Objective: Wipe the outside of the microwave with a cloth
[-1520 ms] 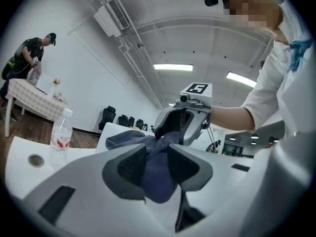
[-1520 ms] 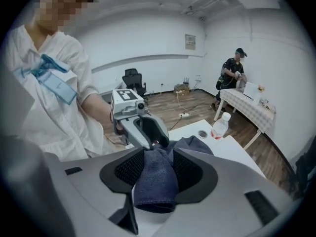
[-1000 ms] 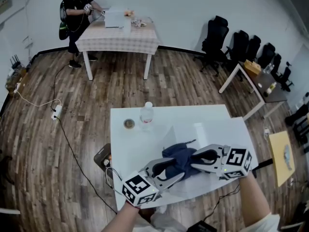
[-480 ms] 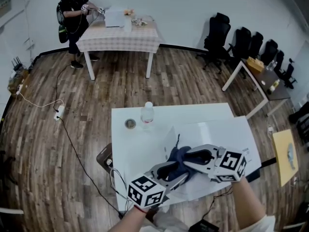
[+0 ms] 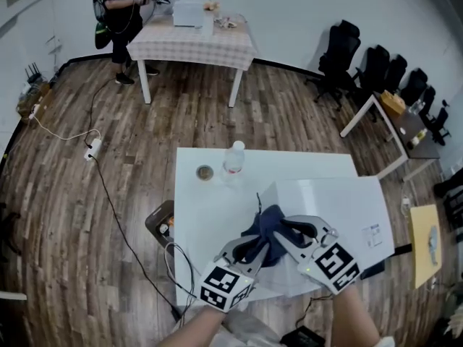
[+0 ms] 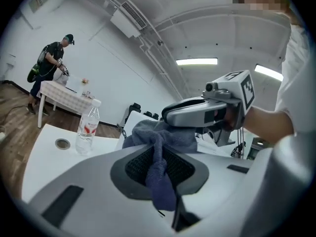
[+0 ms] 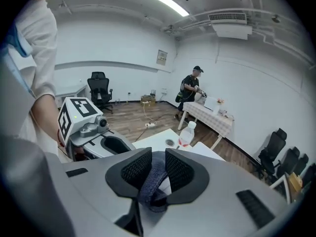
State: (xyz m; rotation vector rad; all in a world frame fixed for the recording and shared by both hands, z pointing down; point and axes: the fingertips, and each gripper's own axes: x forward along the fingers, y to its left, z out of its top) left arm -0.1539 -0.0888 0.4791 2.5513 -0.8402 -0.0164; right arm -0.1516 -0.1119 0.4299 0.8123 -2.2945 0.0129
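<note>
Item: cloth (image 5: 265, 221), gripped by my right hand-held gripper (image 5: 289, 231); left hand-held gripper (image 5: 255, 250) jaws just closed onto it. Spread it flat over microwave (image 5: 340, 204).

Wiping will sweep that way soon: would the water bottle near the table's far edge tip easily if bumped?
Probably tippy: the water bottle stands upright, tall and narrow. Likely light: clear, thin-looking plastic, fill level unclear. On the smooth white table it may slide first.

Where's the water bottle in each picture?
Head view: the water bottle stands on the white table's far edge, above centre.
Left gripper view: left of centre, beyond the jaws.
Right gripper view: just right of centre, above the jaws.
Shared landmark: the checked table behind it.
</note>
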